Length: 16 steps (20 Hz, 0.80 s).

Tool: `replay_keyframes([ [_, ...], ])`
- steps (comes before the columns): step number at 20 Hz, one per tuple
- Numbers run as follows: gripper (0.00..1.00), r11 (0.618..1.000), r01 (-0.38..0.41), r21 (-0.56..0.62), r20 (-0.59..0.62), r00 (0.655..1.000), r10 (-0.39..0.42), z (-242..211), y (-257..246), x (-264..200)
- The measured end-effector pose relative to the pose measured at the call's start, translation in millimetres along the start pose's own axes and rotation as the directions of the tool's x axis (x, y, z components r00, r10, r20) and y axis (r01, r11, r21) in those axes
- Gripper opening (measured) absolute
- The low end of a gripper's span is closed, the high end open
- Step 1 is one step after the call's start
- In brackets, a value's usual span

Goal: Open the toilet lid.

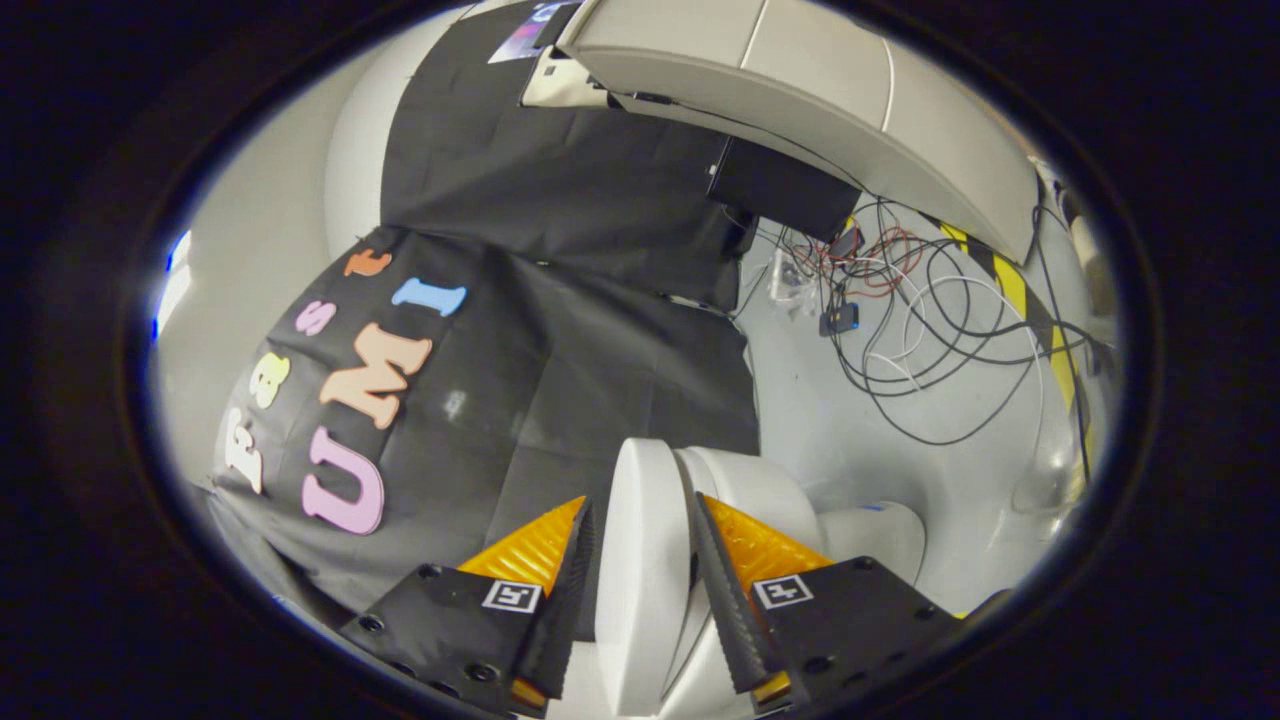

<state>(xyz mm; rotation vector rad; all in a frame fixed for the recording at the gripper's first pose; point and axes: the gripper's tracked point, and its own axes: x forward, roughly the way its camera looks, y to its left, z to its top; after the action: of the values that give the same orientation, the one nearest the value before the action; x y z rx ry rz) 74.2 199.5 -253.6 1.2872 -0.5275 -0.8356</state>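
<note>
Toilet lid point(640, 560) gripped on edge.
Claw point(640, 530) clenched on raised lid, one finger each side; tangled cables point(920, 320) beyond.

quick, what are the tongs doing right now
Tongs: closed on the toilet lid, one finger pressing each face of its edge.

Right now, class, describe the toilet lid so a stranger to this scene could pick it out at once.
Start at the black cloth wall and come down to the white toilet at its foot. The toilet lid is the thin white slab on edge between the gripper fingers, flatter than the rounded body beside it.
</note>
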Motion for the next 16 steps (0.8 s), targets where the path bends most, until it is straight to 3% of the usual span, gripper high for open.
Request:
replay_keyframes([
  [3,0.66,0.999,-0.027,0.024,0.052,0.998,0.026,8.6,4.1,2.8],
  [11,0.81,0.999,0.034,-0.020,-0.020,0.999,-0.035,-12.8,-9.7,-3.4],
  [16,0.82,0.997,0.066,0.027,-0.021,0.998,-0.066,-15.7,-20.4,0.4],
])
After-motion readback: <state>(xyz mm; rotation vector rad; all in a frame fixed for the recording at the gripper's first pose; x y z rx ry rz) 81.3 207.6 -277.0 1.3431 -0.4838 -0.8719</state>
